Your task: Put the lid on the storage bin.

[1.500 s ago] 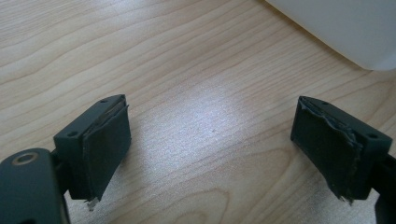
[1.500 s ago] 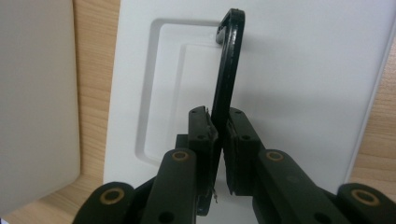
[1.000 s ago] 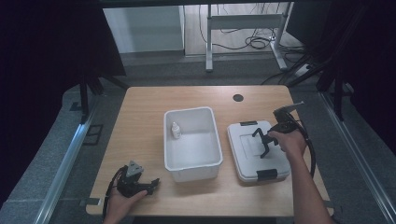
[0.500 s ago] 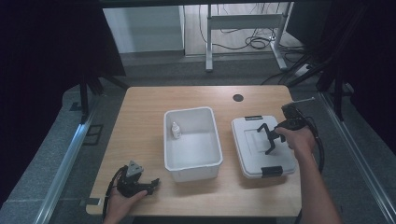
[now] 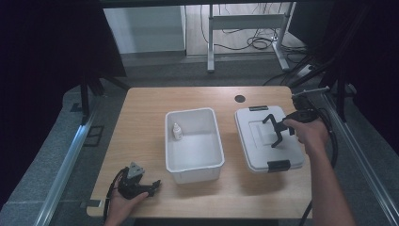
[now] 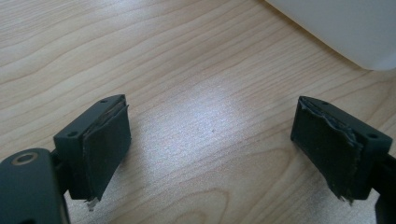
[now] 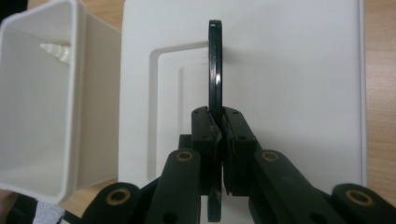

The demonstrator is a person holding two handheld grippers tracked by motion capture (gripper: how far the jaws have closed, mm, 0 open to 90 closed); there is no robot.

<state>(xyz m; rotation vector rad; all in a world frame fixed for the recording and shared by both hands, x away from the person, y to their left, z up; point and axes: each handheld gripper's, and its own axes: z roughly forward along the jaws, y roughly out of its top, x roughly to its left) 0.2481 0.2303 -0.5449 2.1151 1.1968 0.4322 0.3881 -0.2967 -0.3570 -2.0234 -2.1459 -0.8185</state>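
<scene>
Pinching the black handle (image 7: 215, 70) of the white lid (image 5: 269, 136), your right gripper (image 5: 278, 131) has its 2 jaws closed flat on that thin upright bar; in the right gripper view the bar stands edge-on between the pads and runs away over the lid's raised centre panel. From above, the lid sits on the right half of the wooden table (image 5: 146, 117), with a black clip (image 5: 279, 165) on its near edge and another at its far edge. Your right hand (image 5: 308, 132) comes in from the lid's right side.

Just left of the lid, apart from it, stands the open white bin (image 5: 193, 144). Inside, a small white bottle (image 5: 177, 131) stands upright near the bin's far left corner.

Your left gripper (image 5: 151, 184) rests on the table at the near left, held in your left hand (image 5: 123, 205), its tips toward the bin. In the left gripper view its 2 jaws stand wide apart with bare wood between them, and a corner of the bin shows at the upper right. A dark round hole (image 5: 240, 99) sits in the tabletop beyond the lid.
</scene>
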